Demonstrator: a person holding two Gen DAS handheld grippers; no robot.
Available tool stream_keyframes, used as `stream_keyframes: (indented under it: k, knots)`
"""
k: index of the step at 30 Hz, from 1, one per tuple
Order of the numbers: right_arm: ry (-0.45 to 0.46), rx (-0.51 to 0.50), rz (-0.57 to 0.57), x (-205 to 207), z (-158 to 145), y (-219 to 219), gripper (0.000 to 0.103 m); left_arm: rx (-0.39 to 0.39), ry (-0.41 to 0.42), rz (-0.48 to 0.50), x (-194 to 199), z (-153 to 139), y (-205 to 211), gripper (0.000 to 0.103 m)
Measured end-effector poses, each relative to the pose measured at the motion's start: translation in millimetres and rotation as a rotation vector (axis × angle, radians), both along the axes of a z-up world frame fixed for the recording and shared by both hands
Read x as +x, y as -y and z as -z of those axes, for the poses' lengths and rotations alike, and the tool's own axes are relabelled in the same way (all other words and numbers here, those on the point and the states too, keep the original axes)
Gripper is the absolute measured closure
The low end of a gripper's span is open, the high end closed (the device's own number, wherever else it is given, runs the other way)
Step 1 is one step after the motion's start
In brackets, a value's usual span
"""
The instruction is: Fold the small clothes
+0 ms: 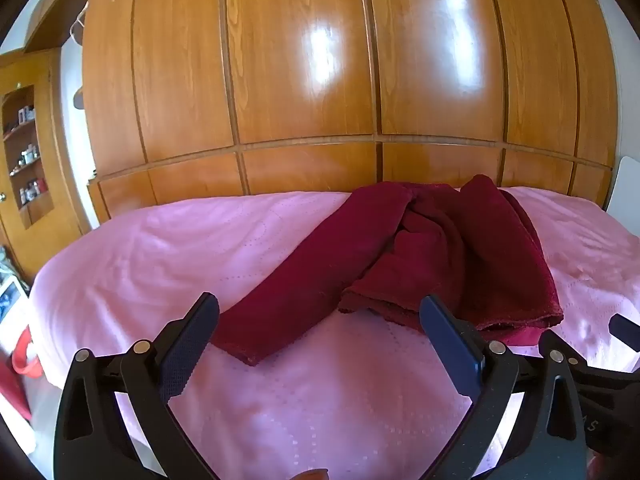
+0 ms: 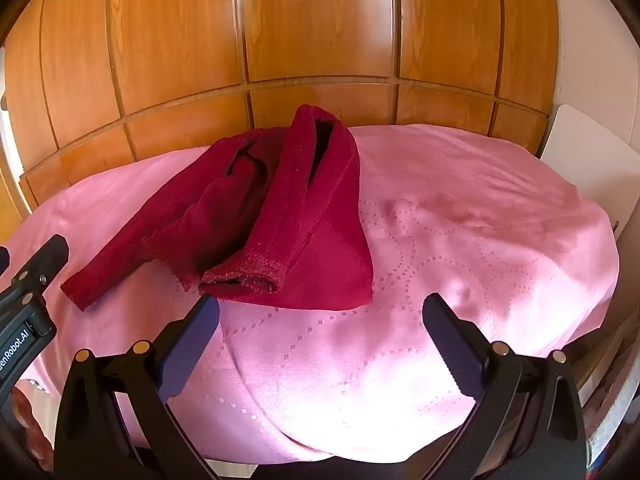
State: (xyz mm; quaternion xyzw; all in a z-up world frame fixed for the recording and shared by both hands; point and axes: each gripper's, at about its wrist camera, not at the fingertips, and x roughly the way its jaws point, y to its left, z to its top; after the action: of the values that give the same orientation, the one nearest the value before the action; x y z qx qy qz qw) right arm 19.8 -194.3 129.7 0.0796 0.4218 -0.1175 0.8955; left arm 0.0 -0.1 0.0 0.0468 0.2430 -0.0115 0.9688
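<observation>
A dark red garment lies crumpled on the pink bedspread, one sleeve stretched toward the near left. In the right wrist view the same garment sits left of centre, a cuff facing me. My left gripper hovers open just short of the garment's near edge, nothing between its fingers. My right gripper is open too, above bare bedspread, with the garment's hem just beyond its left finger. The left gripper's body shows at the left edge of the right wrist view.
A wooden wardrobe closes off the far side of the bed. A shelf niche with small items is at far left. A white panel stands beyond the bed's right edge. Red and white things lie beside the bed at left.
</observation>
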Motion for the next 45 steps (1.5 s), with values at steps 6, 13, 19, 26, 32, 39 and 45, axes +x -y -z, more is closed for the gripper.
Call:
stream_keyframes:
  k: [6,13,19,26,32,39,45]
  knots:
    - [-0.002,0.000,0.000,0,1,1,0.002,-0.001,0.002,-0.001,0,0,0,0.003]
    - [-0.002,0.002,0.000,0,1,2,0.002,-0.003,-0.001,-0.001,0,0,0,0.003]
    - [-0.005,0.005,-0.003,0,1,6,0.002,-0.010,-0.015,-0.008,2,-1,-4,0.003]
    - [-0.012,0.009,-0.010,-1,2,-4,0.002,-0.022,-0.038,-0.015,-1,3,-7,0.003]
    - [-0.014,0.018,-0.019,4,7,0,0.002,-0.032,-0.050,-0.017,1,3,-9,0.003]
    - [-0.016,0.020,-0.024,4,8,-1,0.002,-0.043,-0.061,-0.021,4,7,-12,0.003]
    - [-0.018,0.020,-0.026,5,9,-3,0.002,-0.047,-0.068,-0.023,6,9,-12,0.003]
